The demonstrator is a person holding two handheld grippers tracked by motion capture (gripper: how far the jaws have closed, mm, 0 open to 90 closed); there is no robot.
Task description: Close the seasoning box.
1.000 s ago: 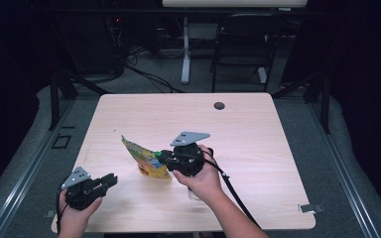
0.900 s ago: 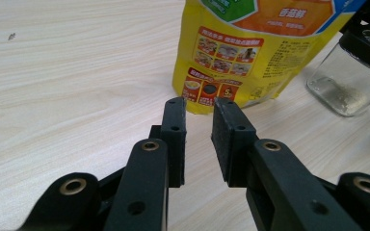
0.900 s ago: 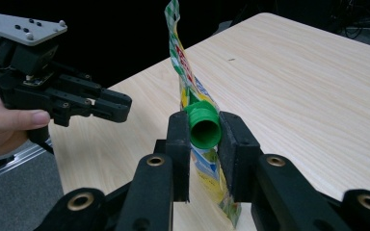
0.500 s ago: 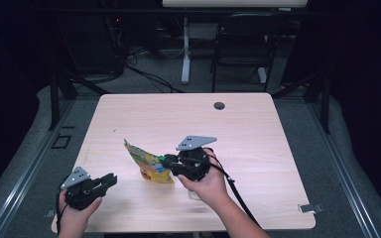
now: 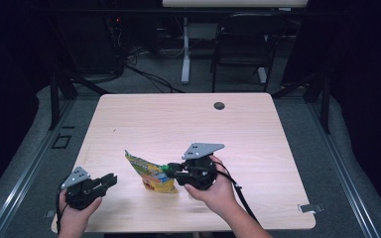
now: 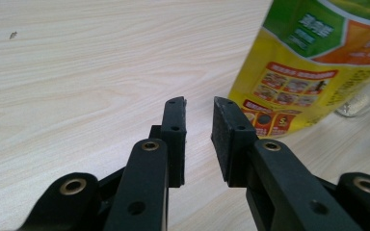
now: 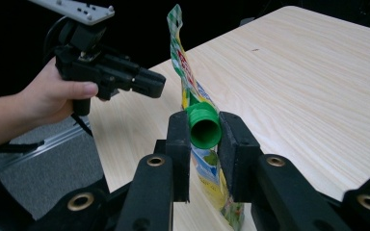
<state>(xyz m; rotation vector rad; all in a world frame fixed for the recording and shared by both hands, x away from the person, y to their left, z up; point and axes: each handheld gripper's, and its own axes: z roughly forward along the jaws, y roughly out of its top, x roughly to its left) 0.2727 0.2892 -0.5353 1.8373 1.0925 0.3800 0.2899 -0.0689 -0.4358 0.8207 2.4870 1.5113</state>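
My right gripper (image 7: 204, 144) pinches the green cap (image 7: 203, 126) of the yellow pouch (image 5: 151, 173), low center on the pale wood table (image 5: 258, 134). My left gripper (image 6: 198, 125), lower left, is slightly spread, empty. Around, grey carpet (image 5: 362, 163) and dark room.

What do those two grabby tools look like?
Both are black. The left gripper and right gripper each have two flat black jaws on arms dotted with round metal-ringed holes. A grey three-cornered plate sits on top of each, and a black cable trails from the right one toward the person. The forearms are bare, with no sleeves to see.
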